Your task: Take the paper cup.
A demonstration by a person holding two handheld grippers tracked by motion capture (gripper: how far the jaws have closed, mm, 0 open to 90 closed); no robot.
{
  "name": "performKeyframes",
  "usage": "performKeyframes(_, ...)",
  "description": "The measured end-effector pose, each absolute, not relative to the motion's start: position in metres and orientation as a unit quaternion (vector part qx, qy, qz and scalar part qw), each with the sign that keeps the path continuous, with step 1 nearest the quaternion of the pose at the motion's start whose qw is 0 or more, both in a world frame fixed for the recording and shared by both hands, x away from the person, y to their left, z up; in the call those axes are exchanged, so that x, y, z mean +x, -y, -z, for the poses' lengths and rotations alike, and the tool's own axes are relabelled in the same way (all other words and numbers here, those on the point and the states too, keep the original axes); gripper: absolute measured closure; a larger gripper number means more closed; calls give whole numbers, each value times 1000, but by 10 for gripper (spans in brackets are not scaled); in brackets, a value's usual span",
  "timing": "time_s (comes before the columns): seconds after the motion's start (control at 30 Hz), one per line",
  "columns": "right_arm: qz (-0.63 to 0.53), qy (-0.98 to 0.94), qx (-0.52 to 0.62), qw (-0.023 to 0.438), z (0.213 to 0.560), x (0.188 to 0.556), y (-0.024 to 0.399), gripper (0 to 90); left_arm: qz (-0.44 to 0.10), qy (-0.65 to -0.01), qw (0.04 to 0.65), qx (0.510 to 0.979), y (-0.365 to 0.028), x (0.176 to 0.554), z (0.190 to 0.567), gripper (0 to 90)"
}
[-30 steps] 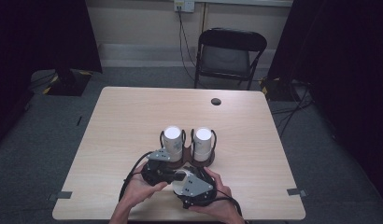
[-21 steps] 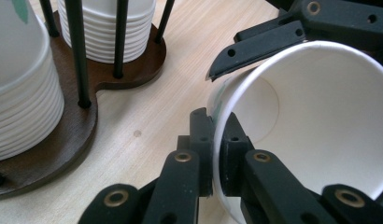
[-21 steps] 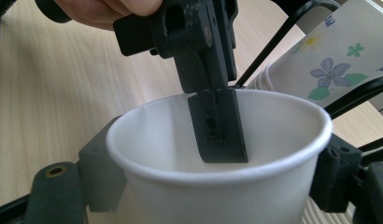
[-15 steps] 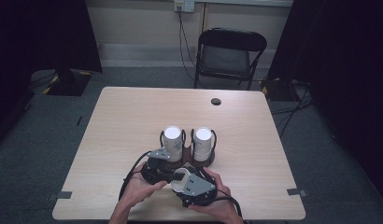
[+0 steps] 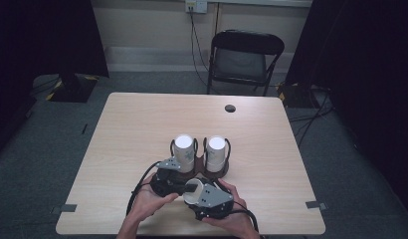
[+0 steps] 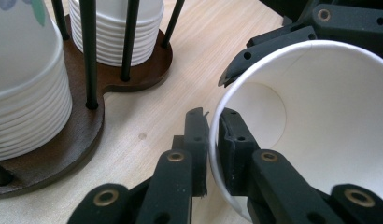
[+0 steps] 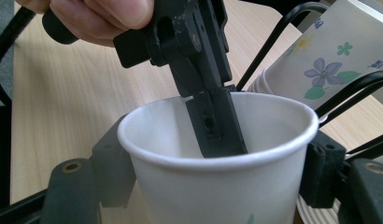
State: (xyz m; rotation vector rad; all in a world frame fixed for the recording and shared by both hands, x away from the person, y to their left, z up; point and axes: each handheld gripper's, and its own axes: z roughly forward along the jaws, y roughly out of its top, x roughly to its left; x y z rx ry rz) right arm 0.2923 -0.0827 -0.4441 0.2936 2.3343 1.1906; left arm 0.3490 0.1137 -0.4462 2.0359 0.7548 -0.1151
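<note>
Moved: right hand-held gripper (image 7: 217,186), lower centre, has just been closing around the paper cup (image 7: 217,154).
Left hand-held gripper (image 6: 213,140): pinching the cup's rim.
Handling: light, thin-walled, crushable; grip gently by the body.

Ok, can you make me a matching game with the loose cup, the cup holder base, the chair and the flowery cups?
Things:
1. loose paper cup
2. holder base
3. chair
4. flowery cup stack

Descriptions:
A. dark brown wood
B. beyond the far table edge
C. rim pinched by left gripper, sides between right gripper jaws
D. standing between black rods

Pairs: 1-C, 2-A, 3-B, 4-D
</note>
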Motion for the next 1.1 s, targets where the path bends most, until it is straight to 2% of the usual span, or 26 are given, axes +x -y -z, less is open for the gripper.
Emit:
performKeyframes(0.33, -448, -851, 119, 246, 444, 293, 86, 273, 15, -307, 477, 823, -115, 345, 444, 744)
performKeyframes(0.57, -449, -848, 134, 249, 444, 294, 90, 275, 5, -327, 498, 803, -120, 343, 447, 631)
performKeyframes(1.1, -467, -835, 175, 233, 446, 298, 98, 275, -84, -323, 518, 788, -130, 332, 443, 360)
